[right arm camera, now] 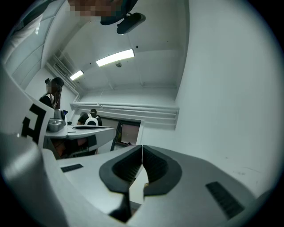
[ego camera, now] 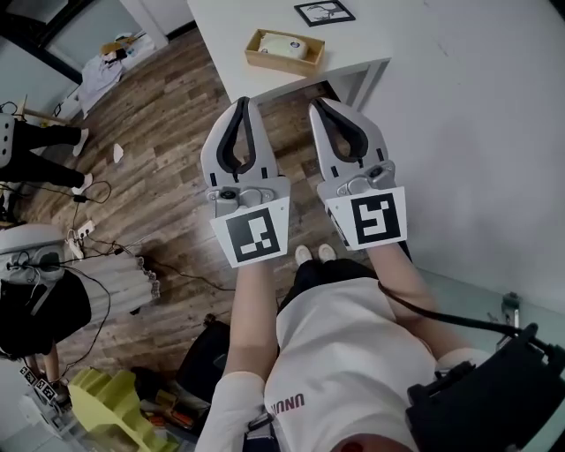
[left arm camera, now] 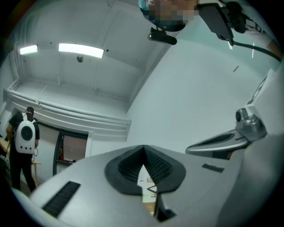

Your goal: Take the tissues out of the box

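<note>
Standing back from the desk, the person holds both claws up side by side, tips aimed toward it. Left claw: pads pressed together, nothing between them. Right claw: same, closed tight and empty.

The box, shallow and wooden, sits on the desk ahead of both claws, well apart from the tips and more in line with the left claw. The tissues show as a white wad lying inside it, none pulled out. A small framed card lies beyond the box, further from the claws, toward the right claw's side. Wood floor lies below the claws, with clutter off past the left one that is not part of the job.

Step in hand, my read: approach only, no reach on the box yet, task basically at zero. The next move likely needs a step or reach forward to bring one claw over the box. Its jaws should part before it arrives, then come down on the white wad and pinch just the top layer. The other claw could pin the box rim so it doesn't lift with the pull. Risk: the box looks light and sits near the desk edge, so it could drag.
</note>
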Available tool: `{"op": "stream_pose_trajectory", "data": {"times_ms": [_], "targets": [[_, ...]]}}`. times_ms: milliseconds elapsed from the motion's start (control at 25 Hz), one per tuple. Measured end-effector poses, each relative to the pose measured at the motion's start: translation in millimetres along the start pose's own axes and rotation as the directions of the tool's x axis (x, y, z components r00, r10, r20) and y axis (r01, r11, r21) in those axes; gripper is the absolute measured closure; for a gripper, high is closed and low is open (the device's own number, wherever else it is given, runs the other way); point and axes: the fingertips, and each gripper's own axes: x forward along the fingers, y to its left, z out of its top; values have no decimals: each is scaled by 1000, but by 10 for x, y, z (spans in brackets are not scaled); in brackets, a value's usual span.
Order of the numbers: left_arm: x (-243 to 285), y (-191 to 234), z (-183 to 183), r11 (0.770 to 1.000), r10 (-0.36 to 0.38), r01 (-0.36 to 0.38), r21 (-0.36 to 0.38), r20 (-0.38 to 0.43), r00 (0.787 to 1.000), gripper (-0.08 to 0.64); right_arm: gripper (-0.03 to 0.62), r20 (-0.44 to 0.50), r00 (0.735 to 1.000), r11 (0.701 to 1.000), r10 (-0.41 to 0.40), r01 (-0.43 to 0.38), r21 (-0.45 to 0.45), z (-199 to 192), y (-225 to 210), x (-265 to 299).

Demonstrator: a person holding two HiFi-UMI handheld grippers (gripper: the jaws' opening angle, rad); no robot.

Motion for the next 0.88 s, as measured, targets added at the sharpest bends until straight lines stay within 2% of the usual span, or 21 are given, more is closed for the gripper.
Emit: {"op": "stream_pose_trajectory", "data": {"times_ms": [200, 400, 800, 880], "targets": [[215, 211, 51, 1000, -12, 12, 6, 46, 999, 549, 571, -1, 1000, 999, -29, 29, -28, -33, 1, 97], [335, 336, 75, 1000, -23, 25, -18, 63, 998, 549, 571, -83, 996, 997, -30, 23, -77, -167, -4, 158], [574, 429, -138, 998, -24, 26, -49, 39, 999, 549, 571, -102, 994, 996, -34, 25, -90, -356, -186, 390], [648, 483, -219, 999, -19, 20, -33, 14, 1000, 549, 571, -116, 993, 996, -36, 26, -88, -425, -243, 470]]}}
